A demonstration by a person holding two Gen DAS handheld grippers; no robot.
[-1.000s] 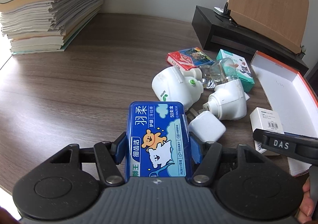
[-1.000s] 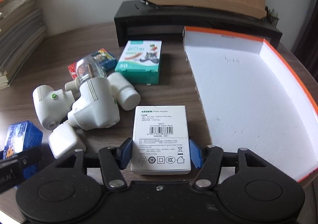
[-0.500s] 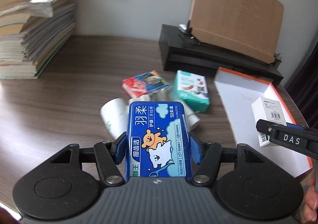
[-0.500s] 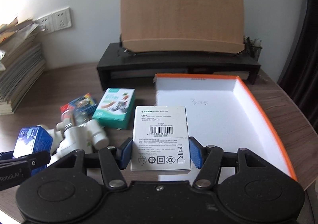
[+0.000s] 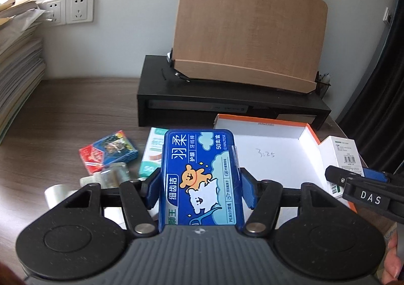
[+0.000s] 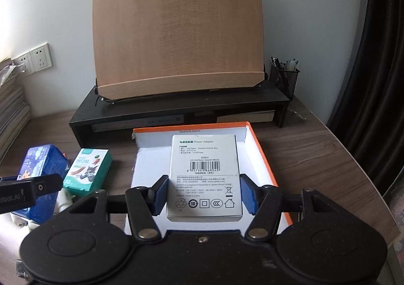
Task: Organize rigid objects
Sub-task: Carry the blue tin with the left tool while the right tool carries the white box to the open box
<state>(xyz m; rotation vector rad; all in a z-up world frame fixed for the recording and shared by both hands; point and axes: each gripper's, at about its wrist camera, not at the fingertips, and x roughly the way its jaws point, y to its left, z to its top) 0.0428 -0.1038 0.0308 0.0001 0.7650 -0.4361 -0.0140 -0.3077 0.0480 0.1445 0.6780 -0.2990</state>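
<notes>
My left gripper [image 5: 199, 190] is shut on a blue floss-pick box [image 5: 199, 171] with a cartoon bear, held above the table at the left edge of the orange-rimmed white tray [image 5: 272, 158]. My right gripper [image 6: 204, 195] is shut on a white power adapter box [image 6: 204, 171], held over the same tray [image 6: 262, 153]. The adapter box also shows in the left wrist view [image 5: 343, 153], and the blue box in the right wrist view [image 6: 38, 166].
A teal box [image 6: 87, 168], a red and blue card pack [image 5: 108, 151] and white plug devices [image 5: 101, 179] lie left of the tray. A black riser [image 6: 176, 113] with a wooden book stand [image 6: 176, 40] stands behind. Paper stacks [image 5: 17, 77] rise far left; a pen cup [image 6: 284, 77] stands right.
Both grippers have lifted and moved toward the tray with their boxes. The right one now hangs over the tray; the left one has swung right to the tray's edge.
</notes>
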